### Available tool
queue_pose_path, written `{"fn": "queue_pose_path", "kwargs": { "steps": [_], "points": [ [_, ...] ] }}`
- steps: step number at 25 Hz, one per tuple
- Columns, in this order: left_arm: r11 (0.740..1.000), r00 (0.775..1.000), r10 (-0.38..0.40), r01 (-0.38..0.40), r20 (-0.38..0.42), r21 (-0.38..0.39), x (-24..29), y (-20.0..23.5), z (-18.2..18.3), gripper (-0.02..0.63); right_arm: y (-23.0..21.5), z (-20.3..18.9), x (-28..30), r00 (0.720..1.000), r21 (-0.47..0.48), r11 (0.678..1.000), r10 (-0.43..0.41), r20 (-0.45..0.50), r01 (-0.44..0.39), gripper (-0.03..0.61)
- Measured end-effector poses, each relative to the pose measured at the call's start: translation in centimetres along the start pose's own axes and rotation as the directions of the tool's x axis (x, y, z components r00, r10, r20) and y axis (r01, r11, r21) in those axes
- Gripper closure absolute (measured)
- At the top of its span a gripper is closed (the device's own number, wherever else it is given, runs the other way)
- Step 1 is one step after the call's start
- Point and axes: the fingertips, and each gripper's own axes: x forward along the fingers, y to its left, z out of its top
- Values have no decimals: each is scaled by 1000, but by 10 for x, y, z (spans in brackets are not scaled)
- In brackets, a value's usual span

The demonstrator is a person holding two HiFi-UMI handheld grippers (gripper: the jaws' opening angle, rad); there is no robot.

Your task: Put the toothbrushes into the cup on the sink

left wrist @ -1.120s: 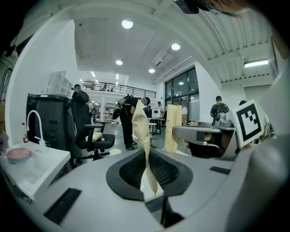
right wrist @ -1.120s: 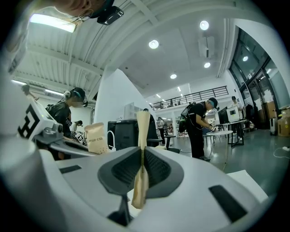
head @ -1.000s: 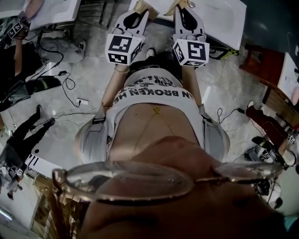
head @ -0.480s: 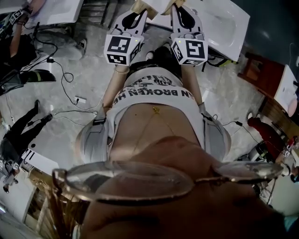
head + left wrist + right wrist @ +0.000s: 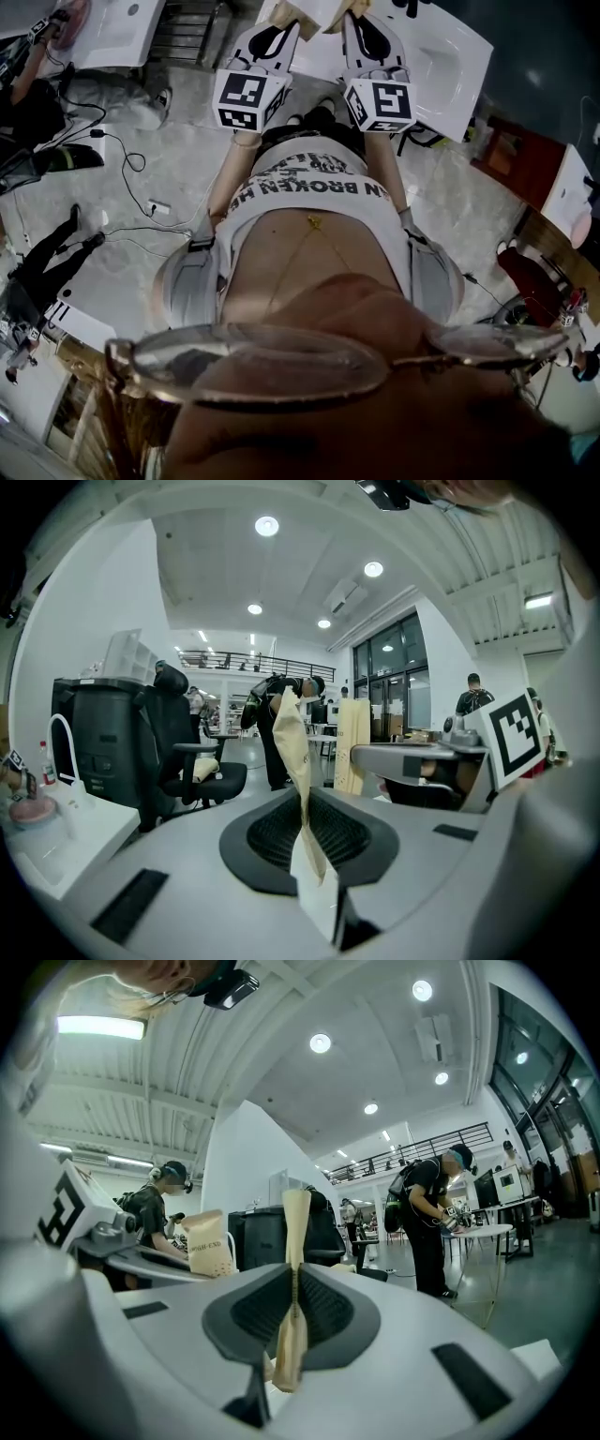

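Standing at a white sink (image 5: 448, 58), a worker thrusts the left tongs (image 5: 306, 806) and the right tongs (image 5: 292, 1277) forward side by side at waist height. Each pair is clenched on a slim tan paper sleeve, which from the job in hand appear to be the toothbrushes in their wrappers. The left packet (image 5: 292, 726) and the right packet (image 5: 296, 1221) are both nipped edge-on between the dark pads, with most of their length jutting beyond the tips. That grip would seem meant to leave a free end to lower into a cup. The right packet stands straight in its tongs, while the left one leans slightly off line, so it may need more care when aimed. In the head view the basin lies just ahead of the tips and off to the right. Both packets are in the air short of it, and neither is delivered. No cup can be made out: the dark shapes at the basin's far edge are too small to tell. A second sink (image 5: 112, 23) at the upper left, with a pink object on it, looks to be someone else's station. Cables trail across the floor (image 5: 159, 169). The work appears to be at its carrying stage.
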Motion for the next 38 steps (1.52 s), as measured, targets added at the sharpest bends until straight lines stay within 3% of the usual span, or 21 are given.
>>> {"fn": "queue_pose_path", "kwargs": {
  "steps": [13,22,27,38],
  "points": [
    [999,999,-41,41,-21,8,49,-3,1,578,-48,-3,13,999,2,999,-37,3,37,541],
    [986,986,-162,164,-39,31,88,16,10,578,-75,-6,27,984,13,984,-179,-11,179,541],
    [975,975,-216,219,-59,46,109,43,15,578,-85,-6,50,968,24,967,-252,-17,252,541],
    [964,965,-244,252,-100,82,143,128,11,578,-80,-10,91,927,5,928,-372,-39,372,541]
  ]
}}
